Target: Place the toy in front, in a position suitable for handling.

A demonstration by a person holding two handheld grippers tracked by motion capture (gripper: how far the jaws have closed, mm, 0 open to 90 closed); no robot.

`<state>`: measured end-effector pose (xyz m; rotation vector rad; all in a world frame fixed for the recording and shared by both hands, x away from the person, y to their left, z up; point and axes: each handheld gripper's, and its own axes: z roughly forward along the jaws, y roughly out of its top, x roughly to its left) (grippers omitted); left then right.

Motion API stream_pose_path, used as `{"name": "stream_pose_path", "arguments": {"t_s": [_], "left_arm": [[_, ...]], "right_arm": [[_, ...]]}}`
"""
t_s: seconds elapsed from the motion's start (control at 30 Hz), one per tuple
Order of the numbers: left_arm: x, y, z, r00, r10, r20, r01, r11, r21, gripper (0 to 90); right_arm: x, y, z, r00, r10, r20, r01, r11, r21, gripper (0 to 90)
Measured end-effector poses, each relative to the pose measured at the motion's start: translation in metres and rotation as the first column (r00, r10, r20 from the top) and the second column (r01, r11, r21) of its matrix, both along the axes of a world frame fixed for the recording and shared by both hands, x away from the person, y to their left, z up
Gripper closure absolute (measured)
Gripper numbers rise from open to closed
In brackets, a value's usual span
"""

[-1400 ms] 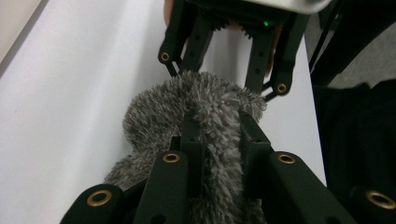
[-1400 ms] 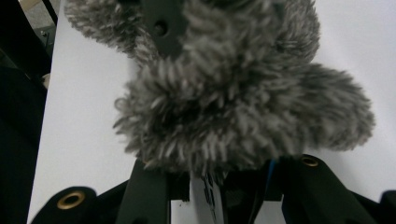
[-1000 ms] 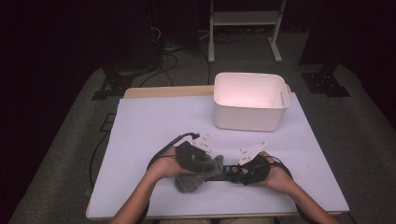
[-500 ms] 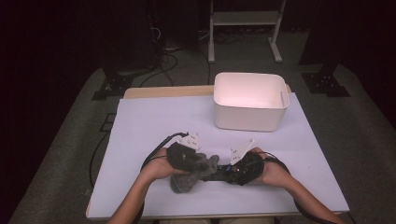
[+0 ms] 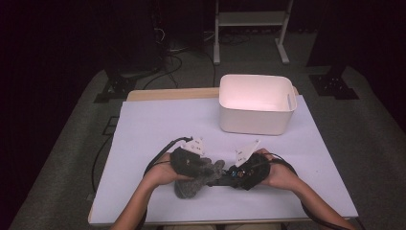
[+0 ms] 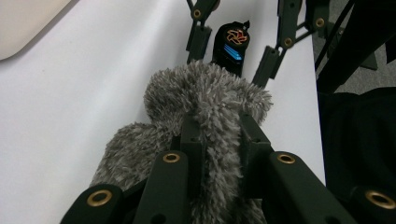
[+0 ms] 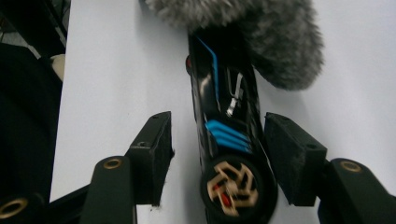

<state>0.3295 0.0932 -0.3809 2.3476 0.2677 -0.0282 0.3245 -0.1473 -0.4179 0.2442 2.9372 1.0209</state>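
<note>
High view: two forearms are seen entering from the near edge of the white table (image 5: 158, 120), bent inward so that both hands meet near that edge, well short of the white bin (image 5: 256, 103) standing at the table's far side.

Left hand (image 5: 160, 173): wrapped around the left gripper (image 5: 207, 168), which is pointed across toward the right hand. Its jaws are closed tight on a grey fluffy sock (image 5: 196, 179), which is bunched on the table surface just before the hand. In the left gripper view the sock (image 6: 205, 112) is seen pinched between the two black jaws, pile bulging over both.

Right hand (image 5: 280, 173): wrapped around the right gripper (image 5: 225, 178), levelled toward the left hand, a grey three-cornered plate standing on top. In the right gripper view its jaws have just been opening; they are parted to a middling width on either side of a black toy car (image 7: 229, 135), whose far end is tucked into the sock (image 7: 261, 32). A gap is visible at the left pad; contact at the right pad cannot be judged.

Toy car: lying on the table between the two grippers, marked with blue stripes and a wheel with tan spokes. A small silver mark on its body is noted; it cannot be read. No legible writing is found on the bin.
</note>
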Motion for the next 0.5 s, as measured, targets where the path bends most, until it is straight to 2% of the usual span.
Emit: {"name": "stream_pose_path", "arguments": {"t_s": [0.13,0.3,0.33,0.5], "left_arm": [[0.0,0.0,0.0,1.0,-0.005,0.002,0.005,1.0,-0.006,76.4],[-0.002,0.01,-0.002,0.9999,0.009,-0.005,-0.009,0.9997,-0.021,76.4],[-0.002,0.014,-0.002,0.9999,0.012,-0.004,-0.012,0.9996,-0.024,76.4],[-0.005,0.033,-0.005,0.9987,0.051,-0.004,-0.052,0.9982,-0.031,76.4]], "right_arm": [[0.002,0.013,-0.003,0.9998,0.017,-0.004,-0.018,0.9986,-0.049,41.5],[0.007,0.023,-0.009,0.9996,0.016,-0.022,-0.017,0.9976,-0.067,48.2],[0.006,0.025,-0.009,0.9999,0.009,-0.007,-0.01,0.9968,-0.079,53.7],[0.004,0.024,-0.009,0.9998,0.016,0.012,-0.015,0.9963,-0.085,55.2]]}}
